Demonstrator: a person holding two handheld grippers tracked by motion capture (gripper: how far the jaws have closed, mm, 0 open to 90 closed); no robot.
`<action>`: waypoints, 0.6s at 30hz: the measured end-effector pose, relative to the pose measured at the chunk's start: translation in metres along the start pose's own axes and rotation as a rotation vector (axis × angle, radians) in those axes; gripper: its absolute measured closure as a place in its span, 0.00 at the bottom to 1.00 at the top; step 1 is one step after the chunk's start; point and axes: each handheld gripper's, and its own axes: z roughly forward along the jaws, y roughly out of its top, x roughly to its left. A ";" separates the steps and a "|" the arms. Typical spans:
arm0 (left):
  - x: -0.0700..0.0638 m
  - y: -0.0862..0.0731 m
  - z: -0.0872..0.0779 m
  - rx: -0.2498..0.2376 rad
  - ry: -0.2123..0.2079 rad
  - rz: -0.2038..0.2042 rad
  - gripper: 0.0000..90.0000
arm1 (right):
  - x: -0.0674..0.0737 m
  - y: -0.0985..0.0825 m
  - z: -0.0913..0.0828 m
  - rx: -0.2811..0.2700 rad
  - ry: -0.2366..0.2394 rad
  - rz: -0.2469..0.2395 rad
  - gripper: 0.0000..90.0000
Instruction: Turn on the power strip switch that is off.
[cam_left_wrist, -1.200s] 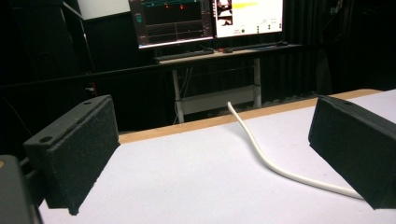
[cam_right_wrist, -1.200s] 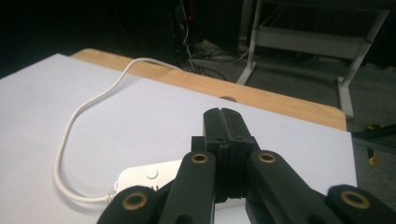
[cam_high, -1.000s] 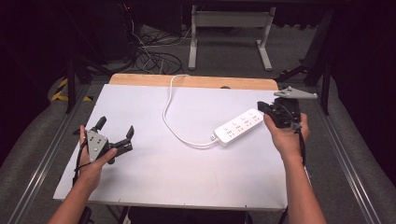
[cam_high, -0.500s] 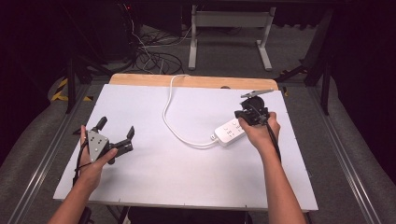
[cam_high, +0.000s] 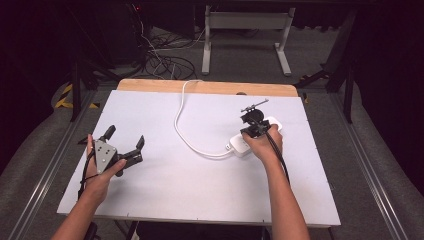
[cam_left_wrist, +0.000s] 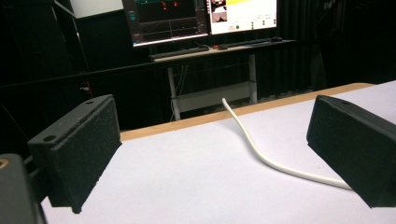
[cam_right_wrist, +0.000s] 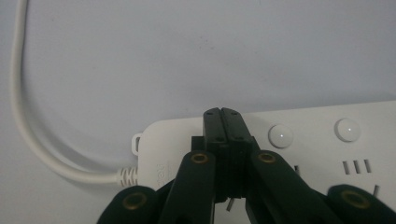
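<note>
Here, right gripper (cam_right_wrist: 222, 116) closed, tips over white power strip (cam_right_wrist: 299, 140), left gripper (cam_high: 124, 145) open above desk (cam_high: 175, 190).

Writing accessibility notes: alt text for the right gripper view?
The right gripper, jaws closed together, points down at a white power strip beside two round buttons. The strip's white cable curves away left over the pale table.
</note>
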 end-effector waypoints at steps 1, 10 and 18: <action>0.000 0.000 0.000 0.001 0.000 0.001 0.04 | 0.000 0.000 0.002 0.004 -0.002 -0.004 1.00; -0.001 0.000 0.000 0.000 -0.003 0.001 0.04 | 0.002 -0.001 0.011 0.010 0.009 0.002 1.00; 0.000 0.001 -0.001 -0.004 0.002 -0.004 0.04 | 0.008 -0.001 0.014 0.011 0.005 -0.009 1.00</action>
